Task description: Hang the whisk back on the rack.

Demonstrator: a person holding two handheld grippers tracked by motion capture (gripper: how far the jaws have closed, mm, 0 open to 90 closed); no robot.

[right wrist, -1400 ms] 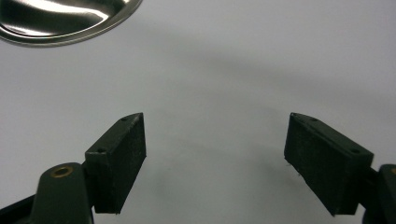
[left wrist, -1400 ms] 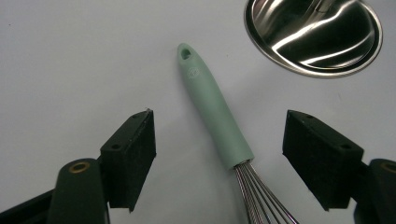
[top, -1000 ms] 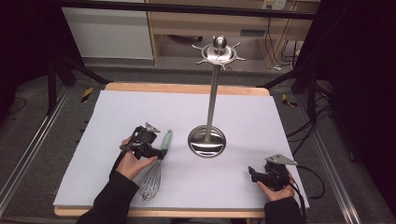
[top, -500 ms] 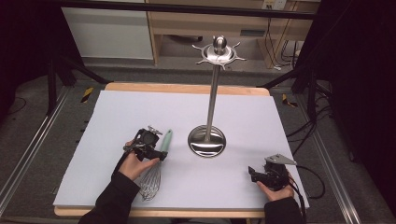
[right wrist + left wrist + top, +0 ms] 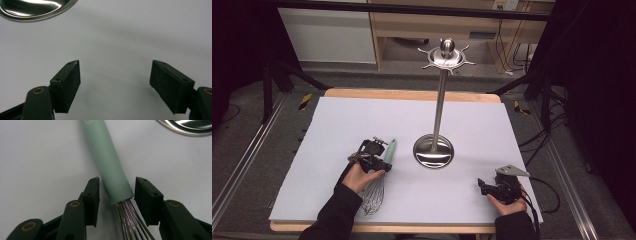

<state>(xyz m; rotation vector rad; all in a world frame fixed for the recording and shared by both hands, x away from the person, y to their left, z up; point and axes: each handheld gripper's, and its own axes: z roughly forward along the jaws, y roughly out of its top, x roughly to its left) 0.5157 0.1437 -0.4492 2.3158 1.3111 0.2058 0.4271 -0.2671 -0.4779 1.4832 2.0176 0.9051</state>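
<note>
Whisk lies flat on the white tabletop (image 5: 337, 125), not lifted yet.

The mint-green-handled wire whisk (image 5: 107, 162) sits between the left claw (image 5: 116, 192) jaws, which were just closing, small gaps remaining; the tall steel hanging stand (image 5: 434, 150) waits nearby; the right claw (image 5: 115, 82) rests released.

In the right gripper view, the right gripper (image 5: 115, 85) rises from the bottom edge with its two black jaws standing wide apart over the bare white table surface (image 5: 130, 32). A shiny metal stand base (image 5: 32, 8) curves across the upper left corner.
</note>
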